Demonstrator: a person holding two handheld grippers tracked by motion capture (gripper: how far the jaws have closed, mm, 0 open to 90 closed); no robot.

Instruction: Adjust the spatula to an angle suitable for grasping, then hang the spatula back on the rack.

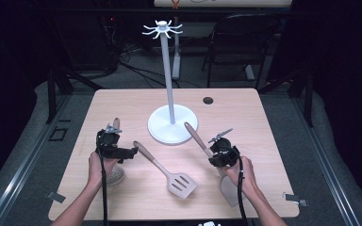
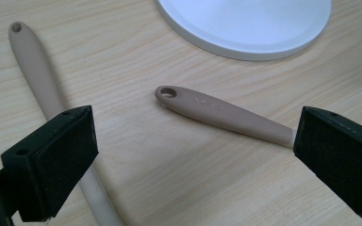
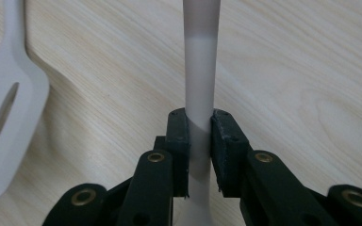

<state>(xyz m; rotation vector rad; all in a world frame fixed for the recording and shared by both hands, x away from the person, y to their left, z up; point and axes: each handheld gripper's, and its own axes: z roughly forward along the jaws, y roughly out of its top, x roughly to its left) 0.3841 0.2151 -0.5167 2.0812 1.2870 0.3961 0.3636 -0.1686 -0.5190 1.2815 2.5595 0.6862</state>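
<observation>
Right gripper (image 3: 199, 141) is clenched on the pale beige handle of a solid turner (image 1: 200, 140), pads pressing both sides of the shaft. The turner sits just right of the white round-based hook stand (image 1: 171, 123), handle tip raised and pointing toward the stand's base, blade end low at the person's right hand.

Left gripper (image 2: 193, 155) is released, jaws wide apart and holding nothing, hovering left of the stand over the beige handle of a perforated spoon (image 2: 37, 70).

The beige slotted spatula (image 1: 167, 169) lies flat on the light wood table (image 1: 264, 122), in front of the stand, between the two grippers.

Risks, as judged:
- The grip is on a smooth tapered shaft, so the turner may pivot or slip if swung.
- The raised handle tip is near the stand's pole; a careless lift could knock the stand.

Hard to make out:
- Turner's blade is largely covered by the right hand.
- Spoon's bowl is half hidden under the left hand.
- The turner's hanging hole is not visible.
</observation>
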